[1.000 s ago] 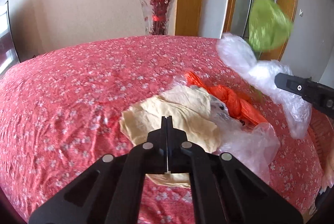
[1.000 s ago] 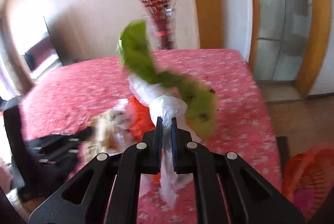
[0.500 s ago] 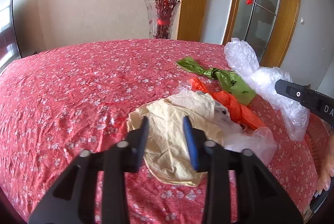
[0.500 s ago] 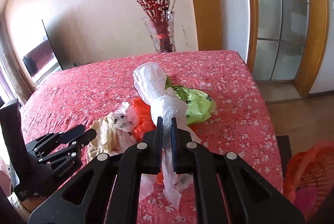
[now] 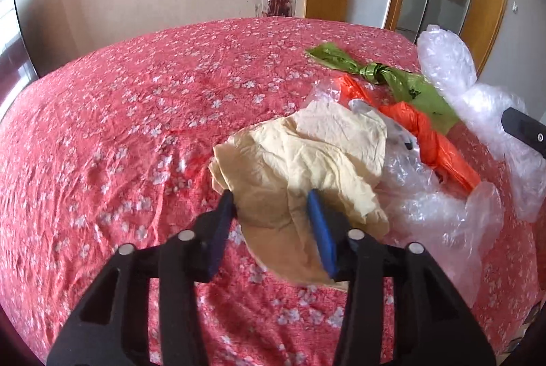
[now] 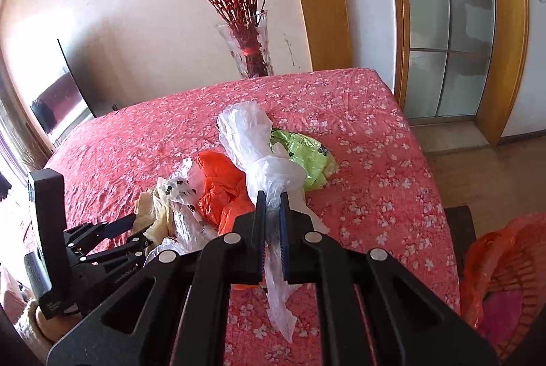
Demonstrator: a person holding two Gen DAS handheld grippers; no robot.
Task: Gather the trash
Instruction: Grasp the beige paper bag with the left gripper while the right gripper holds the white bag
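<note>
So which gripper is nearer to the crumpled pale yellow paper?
Left. The left gripper straddles the crumpled pale yellow paper, jaws closing; the right gripper holds the white plastic bag farther off.

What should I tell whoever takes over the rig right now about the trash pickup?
Left gripper: fingers closing around the crumpled cream paper sheet; not yet pinched.
Right gripper: shut on the knotted clear plastic bag, lifted.
On the red floral tablecloth: knotted green plastic bag, twisted orange plastic bag, loose clear plastic film.
Red mesh basket sits off the table's right edge.
Nothing visibly binned yet; all pieces remain.
</note>
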